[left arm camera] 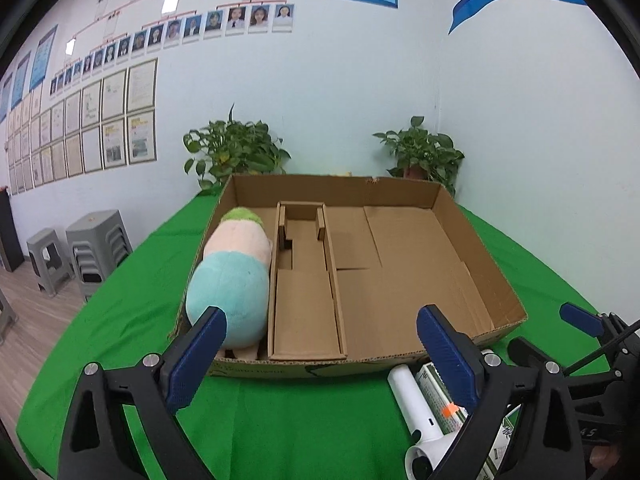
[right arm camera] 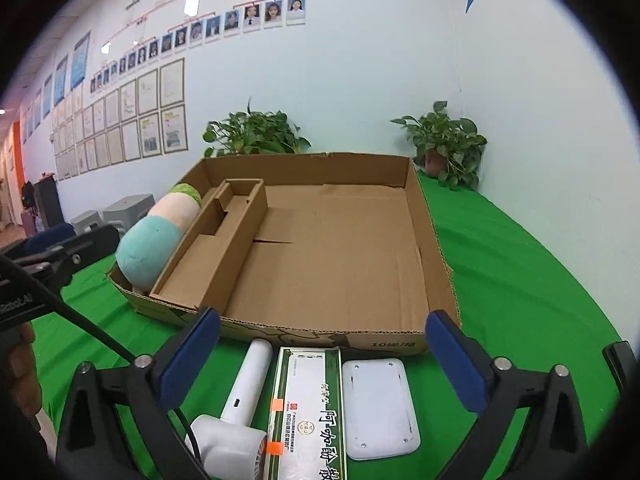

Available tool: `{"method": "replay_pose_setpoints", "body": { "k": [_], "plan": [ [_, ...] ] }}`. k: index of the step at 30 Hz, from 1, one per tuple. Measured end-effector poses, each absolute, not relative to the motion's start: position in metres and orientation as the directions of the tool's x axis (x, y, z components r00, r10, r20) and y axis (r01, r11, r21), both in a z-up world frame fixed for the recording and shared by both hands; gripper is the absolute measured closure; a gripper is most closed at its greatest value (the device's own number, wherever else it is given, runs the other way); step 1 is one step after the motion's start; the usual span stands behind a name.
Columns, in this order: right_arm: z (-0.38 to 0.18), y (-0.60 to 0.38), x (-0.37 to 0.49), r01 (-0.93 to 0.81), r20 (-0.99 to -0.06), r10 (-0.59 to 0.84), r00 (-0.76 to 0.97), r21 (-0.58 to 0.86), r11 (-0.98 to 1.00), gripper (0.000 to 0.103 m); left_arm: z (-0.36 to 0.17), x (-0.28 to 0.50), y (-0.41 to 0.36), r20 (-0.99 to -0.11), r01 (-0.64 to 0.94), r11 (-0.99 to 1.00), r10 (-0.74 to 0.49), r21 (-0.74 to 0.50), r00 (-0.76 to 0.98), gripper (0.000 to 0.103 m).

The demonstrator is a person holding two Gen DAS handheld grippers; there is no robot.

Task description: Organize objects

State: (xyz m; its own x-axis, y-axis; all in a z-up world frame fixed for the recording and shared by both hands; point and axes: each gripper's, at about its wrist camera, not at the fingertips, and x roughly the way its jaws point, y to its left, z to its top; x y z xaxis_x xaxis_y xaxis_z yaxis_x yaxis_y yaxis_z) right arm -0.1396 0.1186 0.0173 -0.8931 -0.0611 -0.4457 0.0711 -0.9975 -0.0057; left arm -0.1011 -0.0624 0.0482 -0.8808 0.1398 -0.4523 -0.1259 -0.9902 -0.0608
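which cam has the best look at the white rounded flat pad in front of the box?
Right wrist. The white pad lies whole on the green cloth between the open right gripper fingers, beside the green-and-white carton. The left wrist view does not show it; the left gripper's finger and the carton cover that area.

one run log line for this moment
left gripper: open | right gripper: open | plush toy: in box | hair dryer: on table

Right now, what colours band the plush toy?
Plush toy: green, pink, teal; clearest in the left wrist view.

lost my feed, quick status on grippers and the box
Left gripper and right gripper open, empty. Plush in box; dryer, carton, white pad outside. Path clear.
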Motion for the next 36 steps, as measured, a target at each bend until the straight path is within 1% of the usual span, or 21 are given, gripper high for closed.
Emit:
{"method": "replay_pose_setpoints", "body": {
  "k": [5,8,14,17,23,25,29,31,36],
  "plan": [
    [0.016,0.123,-0.134,0.164,-0.43,-0.152,-0.89,0.009,-0.986,0.001,0.029,-0.116,-0.075,-0.515,-0.119,-0.99,0.141,-0.075,-0.846,0.006],
    [0.013,0.125,-0.135,0.186,-0.443,-0.18,-0.878,0.029,-0.982,0.001,0.019,-0.122,-0.082,-0.548,-0.114,-0.989,0.146,-0.091,-0.824,0.006],
    [0.007,0.124,-0.131,0.207,-0.456,-0.208,-0.865,0.053,-0.977,0.001,0.004,-0.122,-0.081,-0.569,-0.107,-0.992,0.123,-0.062,-0.813,0.006],
    [0.002,0.118,-0.124,0.245,-0.459,-0.235,-0.857,0.037,-0.969,0.001,-0.003,-0.121,-0.08,-0.582,-0.117,-0.991,0.137,-0.072,-0.802,0.006],
    [-0.01,0.107,-0.107,0.366,-0.486,-0.333,-0.808,0.028,-0.93,0.001,-0.015,-0.126,-0.079,-0.616,-0.148,-0.981,0.195,-0.127,-0.763,0.006],
    [-0.014,0.104,-0.1,0.402,-0.497,-0.355,-0.792,0.012,-0.915,0.001,-0.018,-0.13,-0.079,-0.626,-0.169,-0.973,0.231,-0.158,-0.745,0.006],
    [-0.019,0.094,-0.087,0.538,-0.528,-0.464,-0.711,0.017,-0.843,0.001,-0.025,-0.137,-0.078,-0.641,-0.212,-0.956,0.294,-0.204,-0.709,0.006],
    [-0.021,0.088,-0.082,0.571,-0.544,-0.479,-0.689,0.0,-0.821,0.001,-0.03,-0.143,-0.076,-0.657,-0.232,-0.946,0.324,-0.227,-0.68,0.006],
    [-0.032,0.079,-0.084,0.575,-0.589,-0.456,-0.667,-0.017,-0.818,0.002,-0.054,-0.161,-0.065,-0.71,-0.286,-0.912,0.409,-0.294,-0.574,0.006]
  ]
}}
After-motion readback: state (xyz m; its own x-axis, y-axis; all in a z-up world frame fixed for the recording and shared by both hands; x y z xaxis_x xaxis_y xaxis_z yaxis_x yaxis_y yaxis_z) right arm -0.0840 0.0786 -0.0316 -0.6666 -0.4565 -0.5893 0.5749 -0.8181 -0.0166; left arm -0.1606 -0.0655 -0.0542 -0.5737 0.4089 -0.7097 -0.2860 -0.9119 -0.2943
